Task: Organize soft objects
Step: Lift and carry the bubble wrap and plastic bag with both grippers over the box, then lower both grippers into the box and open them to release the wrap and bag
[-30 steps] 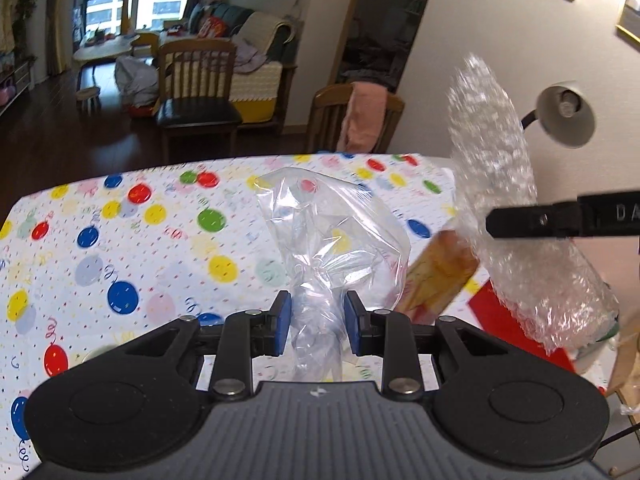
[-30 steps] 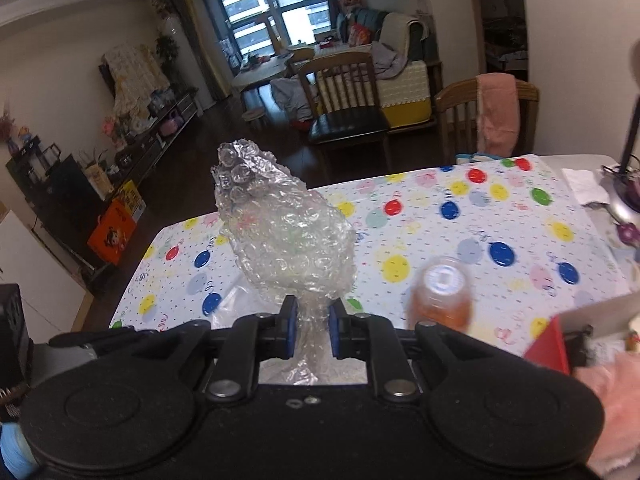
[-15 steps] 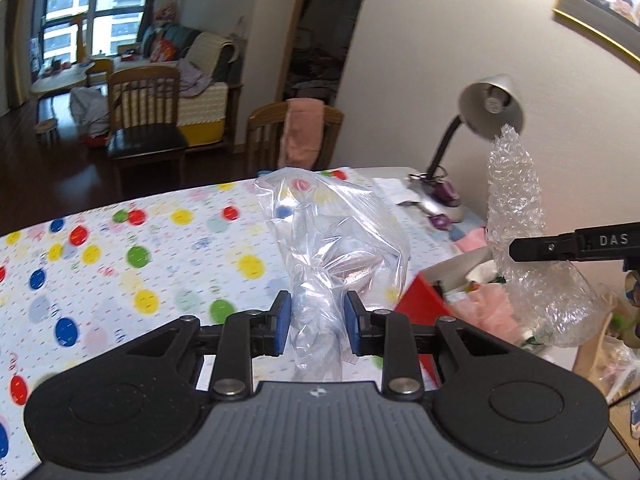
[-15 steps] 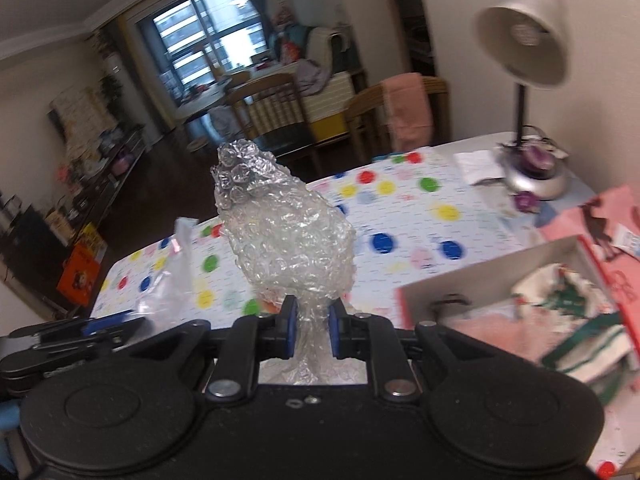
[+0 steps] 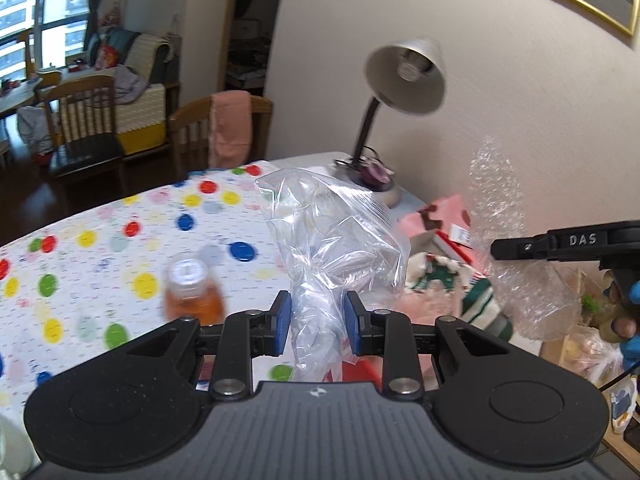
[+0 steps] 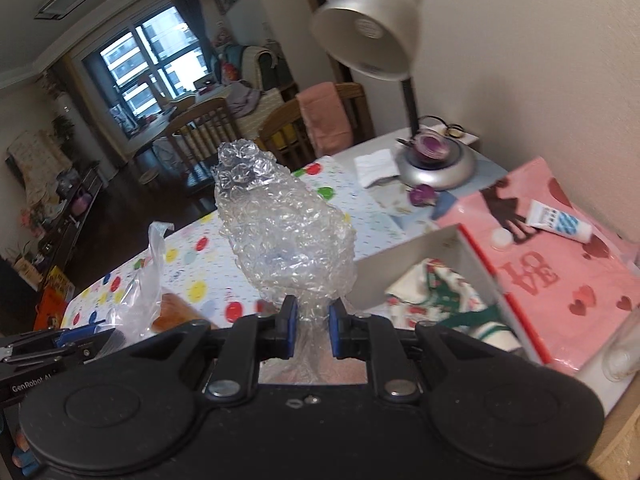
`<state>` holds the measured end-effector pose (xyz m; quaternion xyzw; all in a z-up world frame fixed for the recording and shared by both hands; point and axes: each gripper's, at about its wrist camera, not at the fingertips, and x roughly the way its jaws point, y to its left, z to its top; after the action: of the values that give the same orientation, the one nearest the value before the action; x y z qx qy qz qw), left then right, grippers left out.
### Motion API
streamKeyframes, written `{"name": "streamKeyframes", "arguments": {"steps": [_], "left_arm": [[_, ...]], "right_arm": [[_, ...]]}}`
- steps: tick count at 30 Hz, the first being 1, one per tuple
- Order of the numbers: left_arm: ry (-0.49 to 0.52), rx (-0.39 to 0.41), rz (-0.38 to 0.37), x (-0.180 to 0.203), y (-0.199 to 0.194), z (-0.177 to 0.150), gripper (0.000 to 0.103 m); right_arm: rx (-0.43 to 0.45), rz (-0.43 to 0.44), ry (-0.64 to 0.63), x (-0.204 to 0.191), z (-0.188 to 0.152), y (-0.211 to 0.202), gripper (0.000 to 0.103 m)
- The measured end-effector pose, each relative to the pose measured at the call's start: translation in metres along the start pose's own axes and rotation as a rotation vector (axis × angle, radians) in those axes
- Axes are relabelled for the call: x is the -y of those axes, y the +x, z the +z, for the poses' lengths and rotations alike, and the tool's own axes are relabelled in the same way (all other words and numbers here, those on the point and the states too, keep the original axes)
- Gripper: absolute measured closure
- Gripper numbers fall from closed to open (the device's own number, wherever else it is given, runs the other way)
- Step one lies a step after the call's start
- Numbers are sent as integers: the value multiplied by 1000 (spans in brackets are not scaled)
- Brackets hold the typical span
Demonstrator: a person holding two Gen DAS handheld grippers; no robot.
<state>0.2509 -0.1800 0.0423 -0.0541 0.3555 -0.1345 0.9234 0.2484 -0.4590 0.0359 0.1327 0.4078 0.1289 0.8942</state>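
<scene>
Your left gripper (image 5: 316, 326) stays clamped on the crumpled clear plastic bag (image 5: 332, 240) and your right gripper (image 6: 312, 332) on the bubble wrap (image 6: 284, 236), both bundles standing upright lengthwise, now swung from mid-table to above the open box (image 6: 444, 248) beside the lamp (image 6: 372, 28).

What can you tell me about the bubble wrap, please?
The bubble wrap is a clear, crumpled wad of plastic bubbles, wide in the middle and narrowing to a knobbly top. It stands upright, lifted off the table, its twisted lower end pinched in the right gripper. Nothing else touches it. Beyond it sits an open box.
</scene>
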Motion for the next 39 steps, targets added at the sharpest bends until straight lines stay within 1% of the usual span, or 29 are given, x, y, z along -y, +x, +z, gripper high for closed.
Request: {"name": "streamKeyframes", "arguments": {"steps": [4,9,13,17,20,22,25,29,34,37,39], "left_arm": [[25,-22,-25,27,19,7,75],[41,-58,-66,56,47,18,75],[66,-90,-89,79,74,26,75],[76,-115,-113,99,104,33,75],[68,-161,-125,110,131,33,75],[64,-197,-132,115,148,29,75],[94,-231,-123,121,171,21,75],[58,-281,-124,115,199,15,75],[44,-354,-137,111,218,11,75],[17,-395,-146,105,225,5,75],[-4,-408,-147,101,229,3,75]], "right_arm": [[-10,-21,30,33,-2,-1,88],[-35,-53,61,63,-5,5,88],[-69,-58,70,79,-9,11,88],[-109,-57,70,86,-14,25,88],[-129,-58,74,89,-16,35,88],[-141,-60,75,93,-17,41,87],[-170,-67,76,98,-19,53,87],[-197,-77,68,100,-22,70,87],[-231,-76,81,107,-27,89,87],[-245,-80,73,108,-31,97,87],[-248,-83,76,109,-33,101,86]]}}
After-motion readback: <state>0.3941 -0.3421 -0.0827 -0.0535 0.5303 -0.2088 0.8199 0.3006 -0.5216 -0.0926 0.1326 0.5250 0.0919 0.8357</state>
